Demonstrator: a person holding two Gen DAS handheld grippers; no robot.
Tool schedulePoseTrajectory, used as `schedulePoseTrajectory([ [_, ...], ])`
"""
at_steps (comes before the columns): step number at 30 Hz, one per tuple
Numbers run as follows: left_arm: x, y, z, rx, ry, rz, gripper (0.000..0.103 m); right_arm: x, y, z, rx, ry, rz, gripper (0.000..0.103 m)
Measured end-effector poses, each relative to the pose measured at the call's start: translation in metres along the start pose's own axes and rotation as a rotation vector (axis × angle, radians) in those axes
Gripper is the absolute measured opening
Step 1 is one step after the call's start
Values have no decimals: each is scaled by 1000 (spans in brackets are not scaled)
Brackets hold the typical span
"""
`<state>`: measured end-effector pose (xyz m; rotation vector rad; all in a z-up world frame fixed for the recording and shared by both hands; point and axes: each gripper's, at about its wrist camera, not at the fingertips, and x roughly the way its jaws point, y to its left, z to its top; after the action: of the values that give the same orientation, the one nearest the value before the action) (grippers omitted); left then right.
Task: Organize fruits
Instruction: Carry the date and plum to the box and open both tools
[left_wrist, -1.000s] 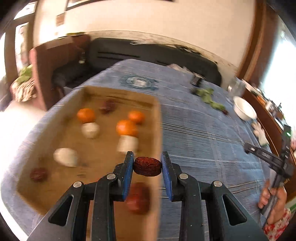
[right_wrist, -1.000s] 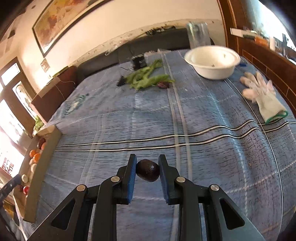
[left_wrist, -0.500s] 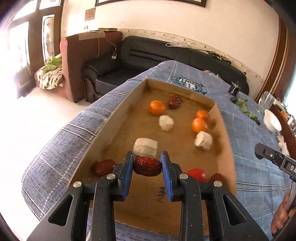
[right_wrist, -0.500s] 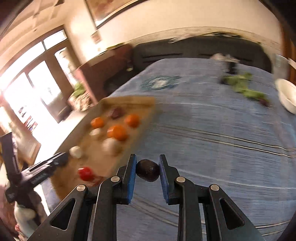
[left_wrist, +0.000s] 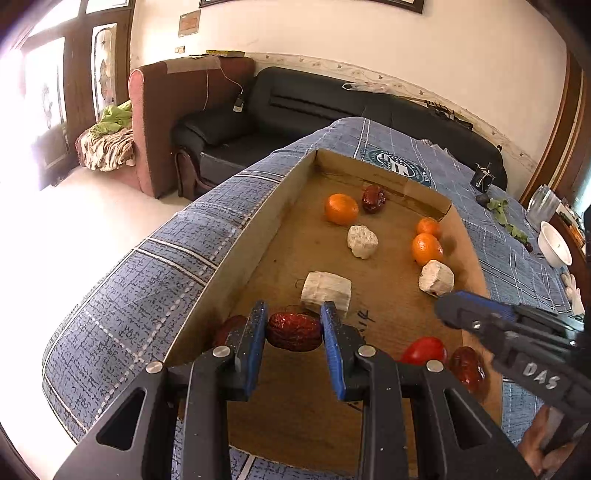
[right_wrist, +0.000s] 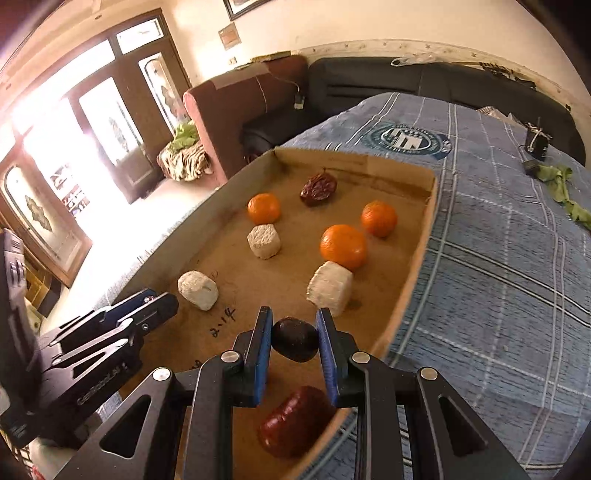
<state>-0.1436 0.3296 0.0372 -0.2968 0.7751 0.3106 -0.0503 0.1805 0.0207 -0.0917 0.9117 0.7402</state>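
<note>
A blue plaid cloth printed with a round teal-and-white crest, its lettering too small to read, covers the counter. On it lies a shallow, open brown cardboard tray, with handwritten black marks on its floor that seem to read "2.14".

Inside the tray, well apart from one another, lie three pale, rough white blocks, three round orange citrus fruits and a wrinkled dark red date near the far wall. At the near end sit a glossy red round fruit, a dark red date just beside it, and one more date partly hidden behind the left tool's finger.

The left hand-held gripper hangs over the tray's near end, its blue pads clamped narrowly on a wrinkled red-brown date. The right hand-held gripper is closed on a small, dark, egg-shaped fruit above the tray's near right corner, over a blurred dark red date.

In the left wrist view the right tool's black body shows white letters "DAS"; in the right wrist view the left tool carries small white lettering that cannot be read.

Far off on the cloth stands a white bowl.
</note>
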Motion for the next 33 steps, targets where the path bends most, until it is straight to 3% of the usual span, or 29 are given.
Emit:
schedulePoseTrajectory([
  [9,-2,1,-2,-5,-2,-14,29,14,0,1,-3,11,-18,27],
  [16,-9,-2,-2,0,-14,-16,43,15,1,2,-2,12,-11,28],
  [23,-19,-8,-1,17,-29,-11,53,-2,-3,1,35,-29,20,44],
  [33,-41,-20,0,43,-71,27,71,-45,-20,-12,116,-108,40,56],
])
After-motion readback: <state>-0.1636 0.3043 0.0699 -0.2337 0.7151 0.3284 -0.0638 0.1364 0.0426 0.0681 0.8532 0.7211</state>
